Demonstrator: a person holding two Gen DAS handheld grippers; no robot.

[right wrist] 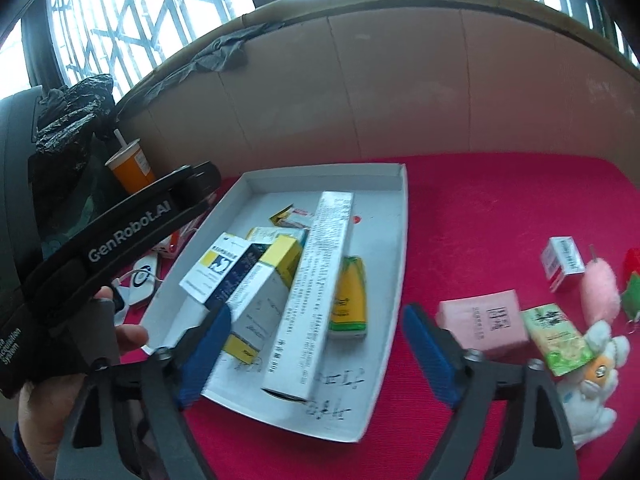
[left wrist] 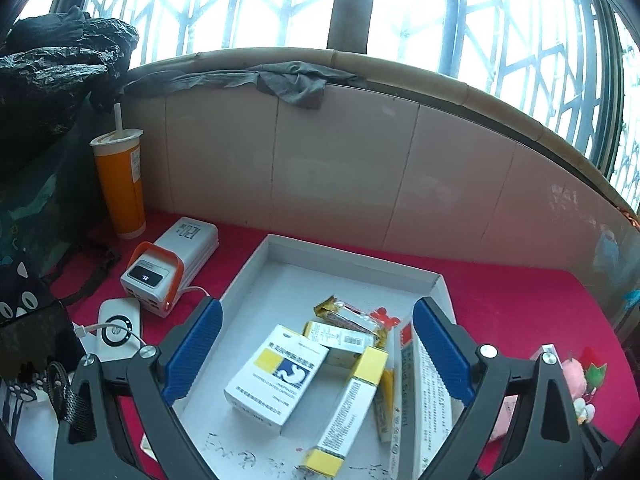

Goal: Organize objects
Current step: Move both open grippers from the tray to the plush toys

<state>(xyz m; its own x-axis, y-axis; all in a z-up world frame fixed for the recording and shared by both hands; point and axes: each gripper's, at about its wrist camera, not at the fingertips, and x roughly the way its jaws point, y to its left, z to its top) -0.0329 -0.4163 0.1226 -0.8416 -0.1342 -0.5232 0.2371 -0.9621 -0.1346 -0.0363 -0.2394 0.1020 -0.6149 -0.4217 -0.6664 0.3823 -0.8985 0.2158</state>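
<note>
A white tray (left wrist: 352, 258) lies on the red tabletop and holds several medicine boxes. Among them are a white, yellow and blue box (left wrist: 276, 376), a yellow-ended box (left wrist: 352, 404), a foil packet (left wrist: 352, 316) and a long white box (right wrist: 320, 280). My left gripper (left wrist: 318, 348) hangs open above the tray's near end with nothing between its blue pads. My right gripper (right wrist: 318, 346) is open too, its pads clear of the long white box below them. A pink box (right wrist: 484, 316), a green box (right wrist: 556, 332) and a small white box (right wrist: 562, 264) lie on the cloth right of the tray (right wrist: 320, 172).
Left of the tray stand an orange cup with a straw (left wrist: 120, 184), a white power bank (left wrist: 172, 264) and a round charger (left wrist: 120, 328). A black bag (left wrist: 60, 64) fills the far left. Plush toys (right wrist: 592, 400) lie at the right. A tiled wall runs behind.
</note>
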